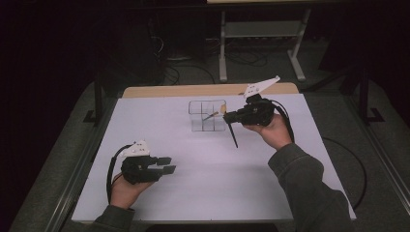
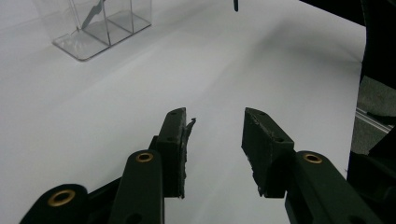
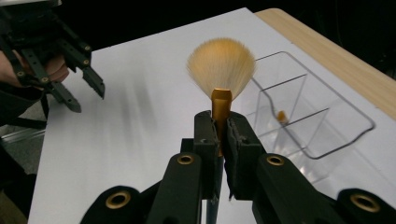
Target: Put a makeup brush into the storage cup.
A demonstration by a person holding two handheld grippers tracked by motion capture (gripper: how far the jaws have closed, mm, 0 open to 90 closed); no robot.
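My right gripper (image 3: 222,117) is shut on the gold ferrule of a makeup brush (image 3: 221,65) with a fan of tan bristles. In the high view this gripper (image 1: 226,116) hangs beside the right wall of a clear divided organizer (image 1: 208,116), and the brush's black handle (image 1: 234,137) slants down toward the table. A smaller brush (image 3: 281,115) leans inside the organizer (image 3: 322,140). My left gripper (image 1: 170,165) rests low over the near left of the table, open, nothing between its jaws. The left gripper view shows its spread pads (image 2: 175,140) and the organizer (image 2: 79,44) far off.
A white sheet (image 1: 203,183) covers the table, with a wooden strip (image 1: 193,90) along the far edge. Dark floor, cables and a metal stand (image 1: 261,34) lie beyond it. The person's right sleeve (image 1: 309,188) crosses the near right corner.
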